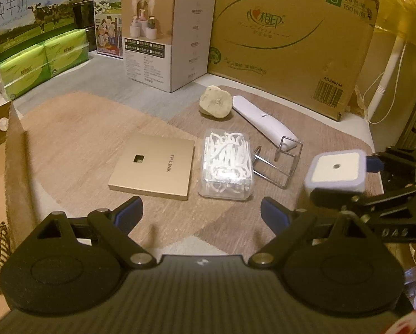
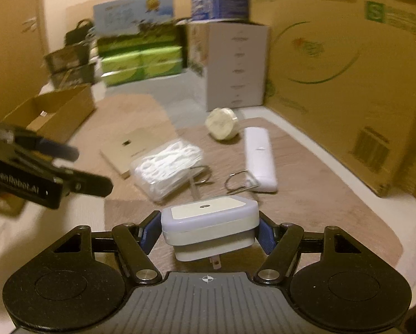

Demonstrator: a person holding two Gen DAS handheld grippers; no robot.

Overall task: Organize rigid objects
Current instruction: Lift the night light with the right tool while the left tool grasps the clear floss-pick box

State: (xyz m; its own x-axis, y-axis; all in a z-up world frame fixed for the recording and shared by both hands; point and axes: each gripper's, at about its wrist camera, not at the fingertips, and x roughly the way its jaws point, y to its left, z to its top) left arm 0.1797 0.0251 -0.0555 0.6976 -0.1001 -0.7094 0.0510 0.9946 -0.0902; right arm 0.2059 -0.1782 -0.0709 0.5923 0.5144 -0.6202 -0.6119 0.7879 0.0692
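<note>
My right gripper is shut on a white square plug-in night light and holds it above the mat; it also shows in the left wrist view at the right. My left gripper is open and empty, just short of a gold TP-LINK panel and a clear box of white floss picks. Behind them lie a metal wire stand, a white remote-like device and a pale stone-like lump. In the right wrist view the left gripper is at the left.
A large tissue carton stands at the back right, a white humidifier box in the middle, and green tissue packs and milk cartons at the back left. An open cardboard box sits at the left.
</note>
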